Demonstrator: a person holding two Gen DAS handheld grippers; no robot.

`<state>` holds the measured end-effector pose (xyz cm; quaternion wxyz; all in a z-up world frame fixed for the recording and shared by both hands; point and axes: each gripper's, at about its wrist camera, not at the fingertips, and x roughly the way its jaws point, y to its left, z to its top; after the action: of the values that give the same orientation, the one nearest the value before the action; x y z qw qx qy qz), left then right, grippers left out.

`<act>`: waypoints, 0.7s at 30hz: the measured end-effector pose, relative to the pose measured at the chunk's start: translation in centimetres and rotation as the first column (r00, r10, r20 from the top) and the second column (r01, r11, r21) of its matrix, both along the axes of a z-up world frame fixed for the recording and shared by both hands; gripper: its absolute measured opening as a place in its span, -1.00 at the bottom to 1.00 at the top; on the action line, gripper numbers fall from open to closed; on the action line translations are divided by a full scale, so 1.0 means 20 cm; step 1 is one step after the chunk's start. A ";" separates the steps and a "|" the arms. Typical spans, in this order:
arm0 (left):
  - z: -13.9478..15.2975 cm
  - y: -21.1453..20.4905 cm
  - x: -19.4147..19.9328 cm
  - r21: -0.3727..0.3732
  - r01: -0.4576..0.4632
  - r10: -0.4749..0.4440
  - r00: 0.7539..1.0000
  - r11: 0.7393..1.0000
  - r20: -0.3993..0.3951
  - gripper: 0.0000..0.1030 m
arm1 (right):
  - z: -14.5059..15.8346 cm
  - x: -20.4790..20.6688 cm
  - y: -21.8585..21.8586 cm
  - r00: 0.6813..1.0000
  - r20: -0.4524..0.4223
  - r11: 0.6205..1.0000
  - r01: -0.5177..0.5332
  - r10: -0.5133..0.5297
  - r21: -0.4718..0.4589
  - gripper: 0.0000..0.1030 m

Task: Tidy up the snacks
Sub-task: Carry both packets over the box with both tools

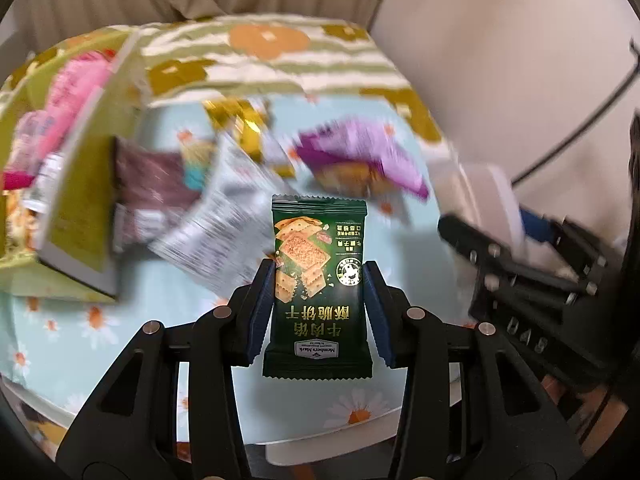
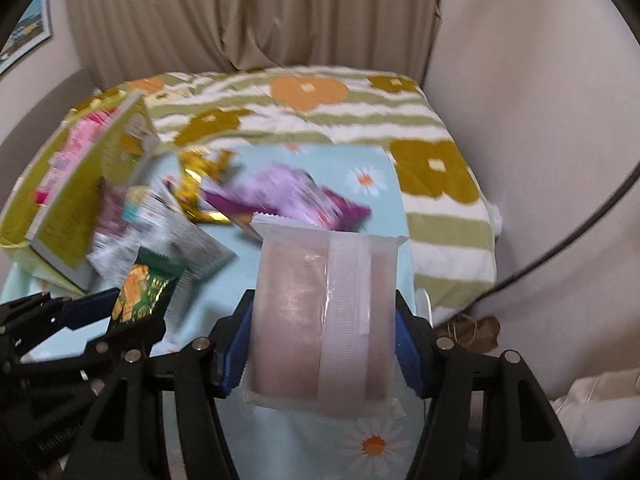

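A dark green cracker packet stands upright between the blue pads of my left gripper, which is shut on it above the table. The same green packet shows at the lower left of the right wrist view. My right gripper is shut on a pale pink translucent packet with a white seam strip, its pads pressing both sides. Both packets hang clear of the light blue daisy tablecloth.
An open yellow-green box holding pink packets stands at the left. Beside it lies a loose pile: a purple packet, a gold one and a silver one. A striped flowered blanket lies behind, and a black cable hangs at the right.
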<state>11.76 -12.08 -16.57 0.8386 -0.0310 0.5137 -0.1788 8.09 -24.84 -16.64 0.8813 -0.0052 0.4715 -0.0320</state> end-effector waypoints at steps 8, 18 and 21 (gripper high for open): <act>0.34 0.48 0.15 -0.071 -0.179 0.184 0.981 0.981 0.067 -0.23 | 0.28 0.14 0.31 0.983 0.057 0.978 -0.179 0.174 0.106 0.12; 0.38 1.23 0.34 -0.006 -0.362 0.361 0.929 0.932 0.081 -0.23 | 0.38 0.36 0.89 0.953 0.088 0.922 -0.304 0.291 0.241 0.13; 0.32 1.38 0.42 0.025 -0.381 0.379 0.923 0.924 0.062 -0.23 | 0.37 0.44 1.02 0.948 0.075 0.912 -0.319 0.310 0.257 0.13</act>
<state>20.14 15.60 -10.12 0.8719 -0.1093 0.4774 -0.0042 16.80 -4.40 -9.22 0.8750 0.0379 0.4503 0.1735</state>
